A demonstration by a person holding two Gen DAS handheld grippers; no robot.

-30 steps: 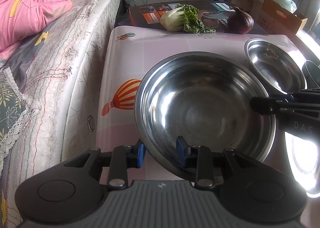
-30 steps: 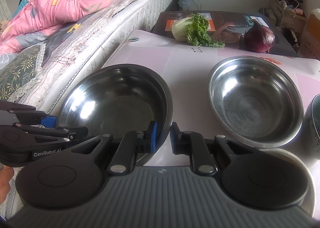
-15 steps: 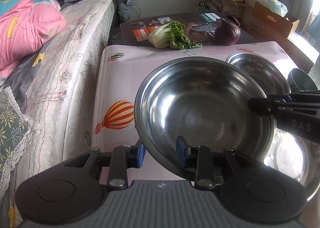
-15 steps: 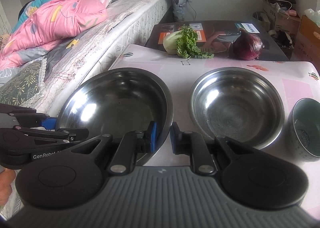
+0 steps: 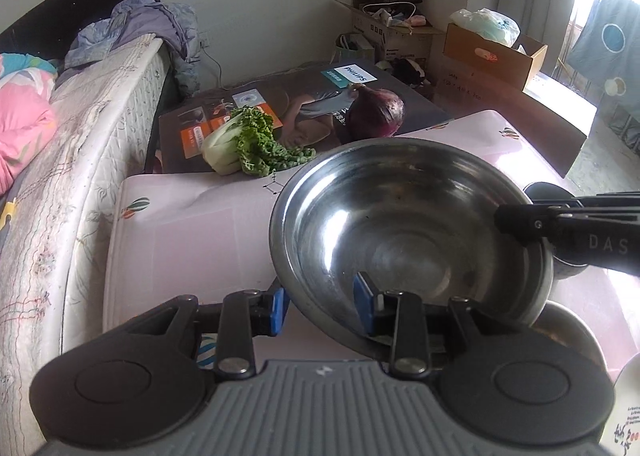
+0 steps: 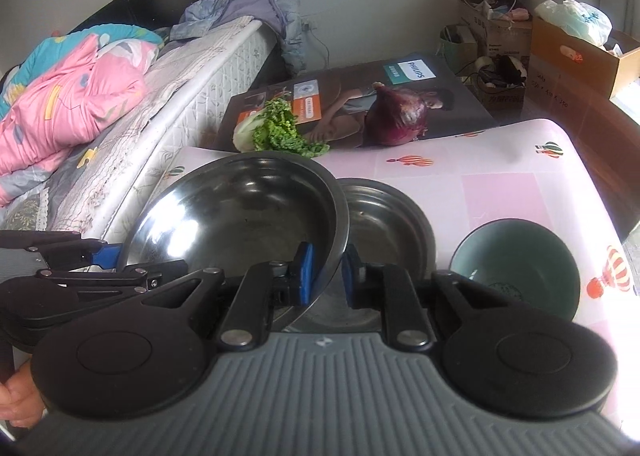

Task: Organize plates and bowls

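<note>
A large steel bowl (image 5: 400, 224) hangs tilted above the pink table, carried by both grippers. My left gripper (image 5: 321, 304) has the bowl's near rim between its blue pads, and its jaws are opening slightly. My right gripper (image 6: 326, 276) is shut on the opposite rim of the same bowl (image 6: 240, 208). A smaller steel bowl (image 6: 384, 216) rests on the table just beneath and to the right, partly covered by the held one. A green ceramic bowl (image 6: 516, 268) stands further right. In the left wrist view the right gripper (image 5: 500, 216) reaches in from the right edge.
A bed (image 5: 80, 156) runs along the table's left side. Behind the table (image 6: 500, 184), a leafy cabbage (image 5: 248, 140) and a red onion (image 5: 376, 112) lie on a flat printed box. Cardboard boxes stand at the back right. A white dish's edge (image 5: 628, 408) shows bottom right.
Both grippers have lifted the large bowl and carried it to the right. It now overlaps the smaller steel bowl, and the green bowl has come fully into view.
</note>
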